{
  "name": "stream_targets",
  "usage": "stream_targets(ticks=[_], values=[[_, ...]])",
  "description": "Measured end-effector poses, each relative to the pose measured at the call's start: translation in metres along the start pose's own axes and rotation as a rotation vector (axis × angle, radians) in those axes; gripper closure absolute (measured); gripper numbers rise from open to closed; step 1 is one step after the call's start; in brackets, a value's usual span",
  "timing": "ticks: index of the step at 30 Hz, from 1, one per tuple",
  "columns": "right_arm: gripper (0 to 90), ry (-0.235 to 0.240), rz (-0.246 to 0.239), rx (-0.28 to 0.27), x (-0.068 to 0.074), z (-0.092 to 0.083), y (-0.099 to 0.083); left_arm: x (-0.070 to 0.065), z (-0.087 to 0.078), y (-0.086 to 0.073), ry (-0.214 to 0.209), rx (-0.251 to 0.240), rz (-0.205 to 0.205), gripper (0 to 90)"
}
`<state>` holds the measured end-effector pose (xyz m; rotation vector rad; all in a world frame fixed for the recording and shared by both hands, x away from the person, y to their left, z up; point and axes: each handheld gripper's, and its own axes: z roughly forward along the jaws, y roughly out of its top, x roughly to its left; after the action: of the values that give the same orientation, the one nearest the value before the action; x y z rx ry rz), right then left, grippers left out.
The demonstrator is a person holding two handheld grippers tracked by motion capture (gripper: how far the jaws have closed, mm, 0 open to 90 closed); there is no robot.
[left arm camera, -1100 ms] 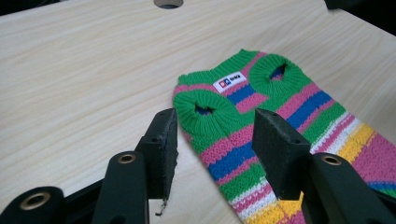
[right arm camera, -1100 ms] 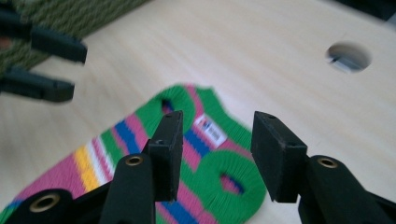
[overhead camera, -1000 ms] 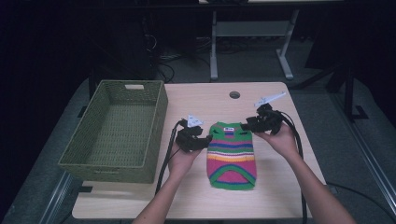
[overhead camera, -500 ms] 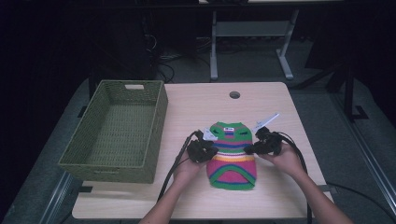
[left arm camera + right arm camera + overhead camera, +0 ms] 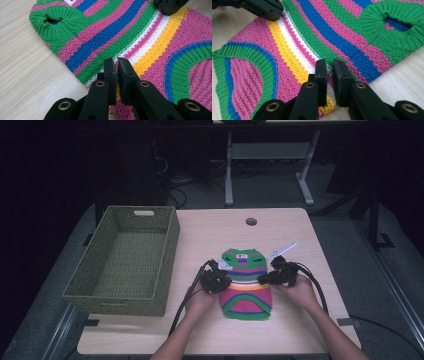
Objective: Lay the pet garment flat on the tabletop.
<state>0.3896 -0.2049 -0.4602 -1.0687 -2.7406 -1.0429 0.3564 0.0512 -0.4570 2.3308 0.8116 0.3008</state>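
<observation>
Near the person's edge of the pale wooden table (image 5: pixel 300 227), a small knitted sweater (image 5: pixel 246 292) lies flat, its rounded pink hem with green and blue borders toward the person and its green collar pointing away. Across the body run bands of pink, yellow, white, green and blue, and short green ribbed sleeve openings sit at each upper side; a small white label shows at the neck.

On the sweater's left edge, the left gripper (image 5: pixel 117 65) has just been closing and now has its jaws drawn almost together, pinching the knit where the white and yellow stripes meet the side seam. The left hand (image 5: pixel 199 300) rests on the table behind it.

At the opposite edge, the right gripper (image 5: pixel 330 67) has likewise just been closing; its jaws stand nearly together, nipped on the fabric along the same white and yellow bands. The right hand (image 5: pixel 301 291) holds it from the side, with a black cable looping back along the forearm.

Farther left, well apart from the sweater, stands a green woven basket (image 5: pixel 167 247) on the table's left side.
</observation>
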Motion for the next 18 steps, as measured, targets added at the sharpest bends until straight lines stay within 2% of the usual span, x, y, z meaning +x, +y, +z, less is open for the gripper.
stream_targets(ticks=[1,3,10,16,18], values=[[80.4,0.006,0.014,-0.004,0.000,0.000,-0.001,-0.001,0.000,0.000,0.007,0.002,0.005,83.7],[78.9,0.010,0.008,-0.009,-0.001,0.000,-0.002,-0.001,-0.001,0.001,0.019,0.004,0.005,79.8],[68.9,0.069,0.035,-0.030,-0.004,-0.007,-0.002,-0.001,-0.012,0.002,0.005,-0.033,-0.006,72.1],[61.9,0.106,0.030,-0.075,-0.002,-0.014,-0.002,0.004,-0.019,-0.002,-0.046,-0.066,-0.057,67.2],[60.7,0.113,0.029,-0.085,-0.002,-0.016,-0.002,0.005,-0.021,-0.002,-0.053,-0.069,-0.063,65.9]])
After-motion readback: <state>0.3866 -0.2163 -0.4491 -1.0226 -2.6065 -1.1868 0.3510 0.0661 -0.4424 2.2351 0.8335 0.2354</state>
